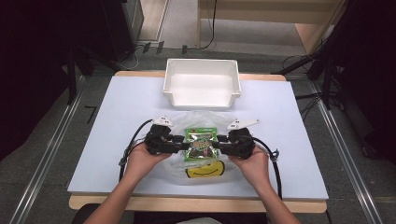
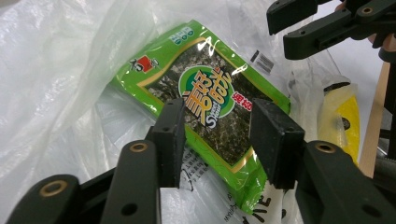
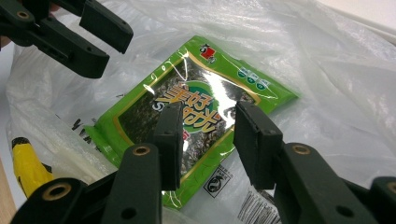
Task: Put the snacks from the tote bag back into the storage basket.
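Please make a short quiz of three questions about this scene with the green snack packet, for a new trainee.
1. True or false: the green snack packet lies inside the white bin.
2. Which thing lies under the packet? A) clear plastic bag B) a towel C) a plate
3. On which side of the packet is the left claw, seen from the high view?

Key
1. False; it lies on the bag, on the table nearer the person than the bin.
2. A.
3. At its left side; the right claw is at its right, both with jaws apart.
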Available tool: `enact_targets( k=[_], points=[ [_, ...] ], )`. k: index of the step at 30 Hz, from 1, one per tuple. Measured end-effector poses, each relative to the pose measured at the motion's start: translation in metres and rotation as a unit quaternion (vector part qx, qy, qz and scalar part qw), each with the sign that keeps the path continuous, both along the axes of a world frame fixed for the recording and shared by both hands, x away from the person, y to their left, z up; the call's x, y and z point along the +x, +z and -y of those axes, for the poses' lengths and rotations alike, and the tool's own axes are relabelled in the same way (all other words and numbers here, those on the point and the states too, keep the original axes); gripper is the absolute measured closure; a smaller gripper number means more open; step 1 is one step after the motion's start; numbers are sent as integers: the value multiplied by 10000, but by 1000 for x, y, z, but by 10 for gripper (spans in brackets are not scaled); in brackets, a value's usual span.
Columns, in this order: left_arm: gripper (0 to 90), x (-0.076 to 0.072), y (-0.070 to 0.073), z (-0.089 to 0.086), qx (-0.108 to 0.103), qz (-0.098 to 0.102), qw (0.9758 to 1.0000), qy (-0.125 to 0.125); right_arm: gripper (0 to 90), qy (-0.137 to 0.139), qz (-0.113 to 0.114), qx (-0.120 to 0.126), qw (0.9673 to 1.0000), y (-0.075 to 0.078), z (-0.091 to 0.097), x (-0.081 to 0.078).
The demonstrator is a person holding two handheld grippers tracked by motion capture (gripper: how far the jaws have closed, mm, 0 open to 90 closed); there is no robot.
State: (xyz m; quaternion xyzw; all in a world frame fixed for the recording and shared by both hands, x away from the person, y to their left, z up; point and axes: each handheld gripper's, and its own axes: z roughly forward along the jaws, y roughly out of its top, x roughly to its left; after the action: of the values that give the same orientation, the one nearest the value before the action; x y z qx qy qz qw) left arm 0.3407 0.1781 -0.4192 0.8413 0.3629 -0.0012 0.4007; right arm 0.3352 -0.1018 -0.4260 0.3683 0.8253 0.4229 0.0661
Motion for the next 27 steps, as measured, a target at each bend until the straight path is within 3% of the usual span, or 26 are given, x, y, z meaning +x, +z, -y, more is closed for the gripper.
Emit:
enact_targets(
  k=[13,16,21,27],
  points=[
    [837,-1,-10,4,39,-107,9999,63,619,-31,14,4,10000,-4,-1,0],
    [852,0,-14,5,61,-162,9998,72,612,-32,3,-11,10000,-6,-2,1],
    [855,1,-22,9,280,-221,9993,51,608,-41,-6,-19,10000,-8,-3,2],
    [852,2,-25,9,273,-243,9993,59,596,-27,-18,-21,10000,-9,-5,2]
  ],
)
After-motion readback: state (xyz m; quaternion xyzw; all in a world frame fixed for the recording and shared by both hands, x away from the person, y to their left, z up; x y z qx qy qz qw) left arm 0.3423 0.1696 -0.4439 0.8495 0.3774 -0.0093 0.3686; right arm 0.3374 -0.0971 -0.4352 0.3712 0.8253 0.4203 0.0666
